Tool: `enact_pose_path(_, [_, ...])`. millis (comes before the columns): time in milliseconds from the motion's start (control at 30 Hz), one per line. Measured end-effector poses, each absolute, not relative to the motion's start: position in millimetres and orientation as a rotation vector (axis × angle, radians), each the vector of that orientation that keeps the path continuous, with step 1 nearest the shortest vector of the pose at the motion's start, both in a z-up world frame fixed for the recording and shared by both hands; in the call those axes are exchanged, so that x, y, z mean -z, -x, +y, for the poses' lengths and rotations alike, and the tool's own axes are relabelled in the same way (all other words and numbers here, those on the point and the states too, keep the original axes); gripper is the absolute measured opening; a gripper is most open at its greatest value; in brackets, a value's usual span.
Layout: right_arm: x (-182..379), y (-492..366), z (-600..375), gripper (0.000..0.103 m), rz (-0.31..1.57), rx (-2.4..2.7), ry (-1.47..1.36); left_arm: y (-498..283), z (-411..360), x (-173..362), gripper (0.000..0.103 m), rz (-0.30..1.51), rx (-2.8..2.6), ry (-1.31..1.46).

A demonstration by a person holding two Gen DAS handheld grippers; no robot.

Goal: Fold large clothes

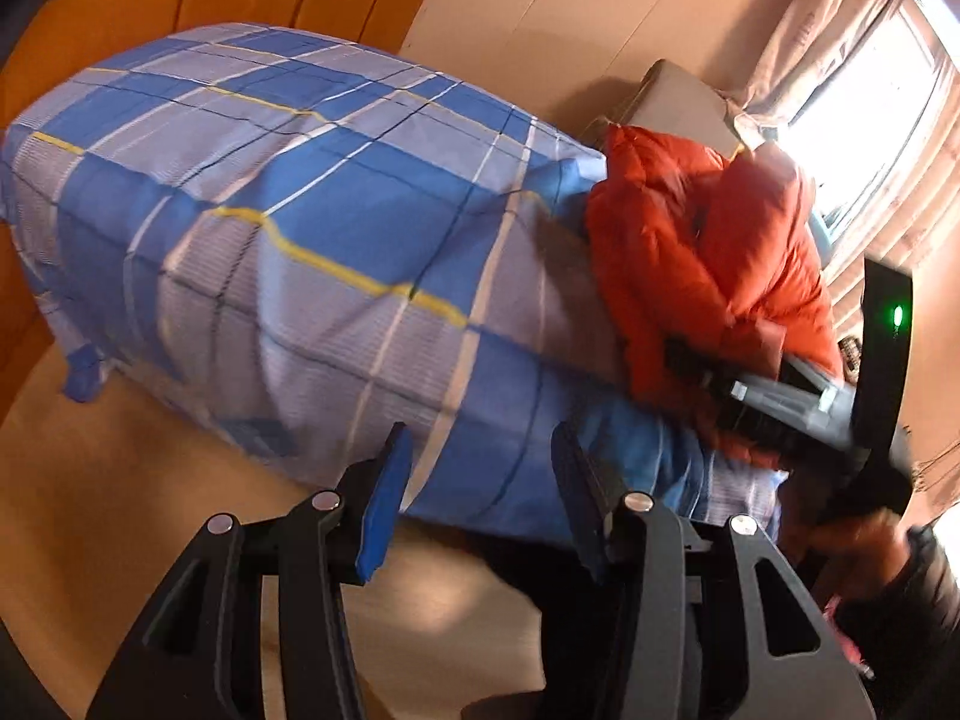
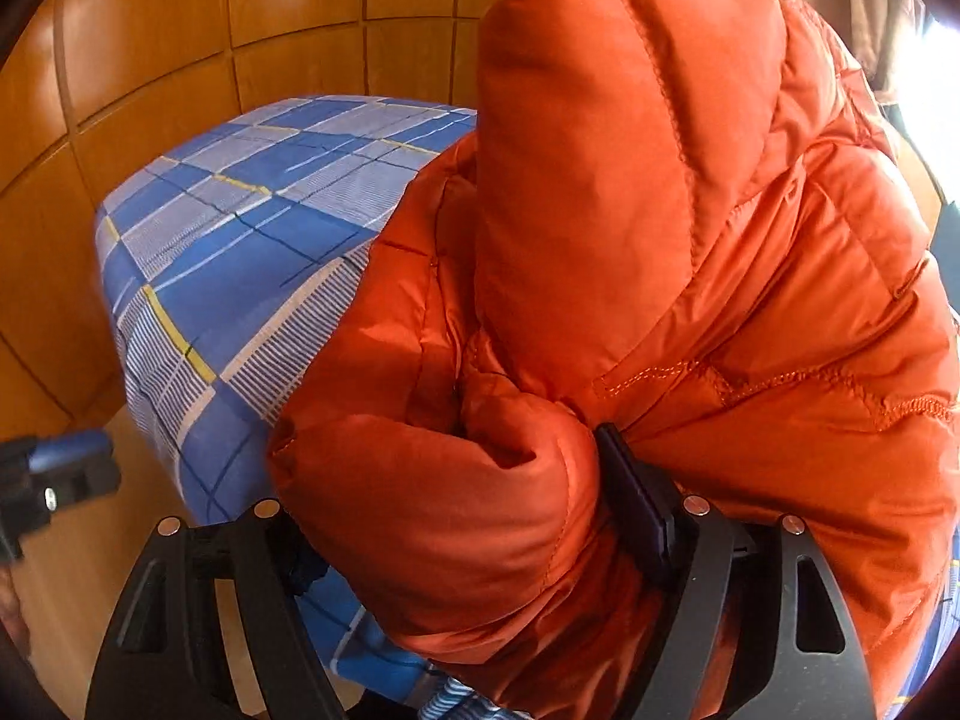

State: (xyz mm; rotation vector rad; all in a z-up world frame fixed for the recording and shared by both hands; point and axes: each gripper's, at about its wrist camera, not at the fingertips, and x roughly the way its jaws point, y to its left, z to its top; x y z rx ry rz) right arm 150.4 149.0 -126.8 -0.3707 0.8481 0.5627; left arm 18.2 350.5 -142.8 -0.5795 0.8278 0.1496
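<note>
A puffy orange quilted jacket [image 2: 660, 240] lies bunched, seemingly part-folded, on the checked bed [image 2: 240, 228].

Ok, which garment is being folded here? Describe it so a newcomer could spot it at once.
Start at the bed with the blue checked sheet, set against the wooden wall panels. On the end nearer the bright window lies a puffy quilted jacket, bunched up. It is the only orange thing in view, glossy and stitched in padded sections, unlike the flat checked sheet beneath.
</note>
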Motion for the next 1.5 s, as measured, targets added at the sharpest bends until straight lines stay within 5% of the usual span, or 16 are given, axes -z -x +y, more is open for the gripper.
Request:
enact_pose_path(667, [29, -126, 82, 0.092, 0.744, -0.807, 0.177, 4, 340, 143, 0.061, 0.828, -0.25, 0.486])
enact_pose_path(1067, [-32, -245, 2, 0.092, 0.641, -0.638, 0.19, -7, 316, 130, 0.063, 0.852, -0.213, 0.326])
enact_pose_path(1267, [-16, -290, 70, 0.092, 0.726, -0.763, 0.38, -21, 307, 119, 0.065, 0.85, -0.205, 0.299])
enact_pose_path(1500, [72, -316, 168, 0.096, 0.917, -0.727, 0.737, -36, 304, 109, 0.065, 0.838, -0.205, 0.317])
